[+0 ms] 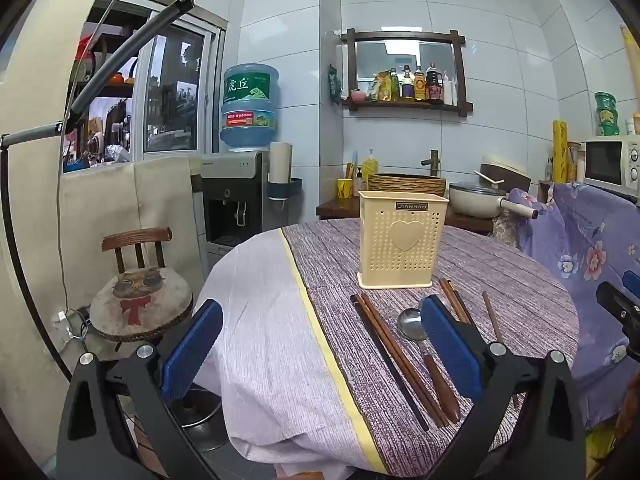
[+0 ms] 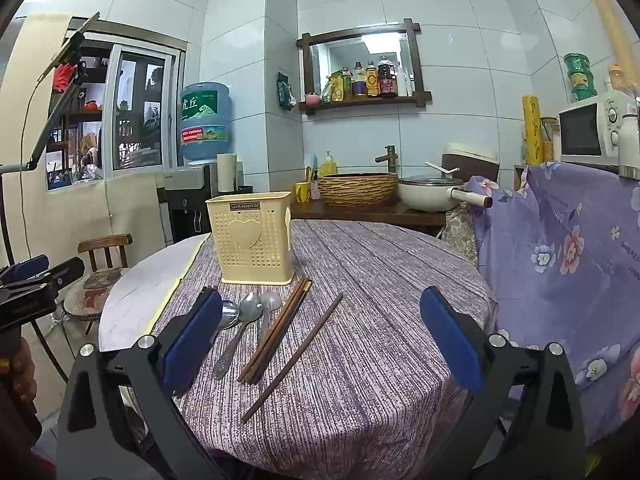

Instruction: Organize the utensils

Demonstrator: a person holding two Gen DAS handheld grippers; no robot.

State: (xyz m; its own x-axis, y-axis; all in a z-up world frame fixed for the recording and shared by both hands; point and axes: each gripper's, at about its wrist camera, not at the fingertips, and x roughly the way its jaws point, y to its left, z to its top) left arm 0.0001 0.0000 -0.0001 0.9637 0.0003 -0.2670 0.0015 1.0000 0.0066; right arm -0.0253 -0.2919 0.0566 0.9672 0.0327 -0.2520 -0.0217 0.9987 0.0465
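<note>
A cream perforated utensil holder [image 1: 402, 238] [image 2: 253, 236] stands upright on the round table [image 1: 520, 292] [image 2: 380, 280]. In front of it lie dark wooden chopsticks [image 1: 394, 356] [image 2: 276, 330], a lone chopstick [image 2: 294, 356] and metal spoons [image 2: 240, 330], one with a wooden handle [image 1: 430, 354]. My left gripper [image 1: 320, 344] hangs wide open above the table's near left edge, with nothing between its blue pads. My right gripper [image 2: 320, 340] is also wide open and empty, hovering over the chopsticks. Its left finger [image 2: 192, 340] hides part of a spoon.
A wooden stool [image 1: 140, 300] with a cushion stands left of the table. Behind are a water dispenser [image 1: 240, 200], a counter with a woven basin [image 2: 358, 188] and a pan [image 2: 432, 192], and a microwave [image 2: 592, 128]. A floral cloth [image 2: 560, 264] drapes furniture on the right.
</note>
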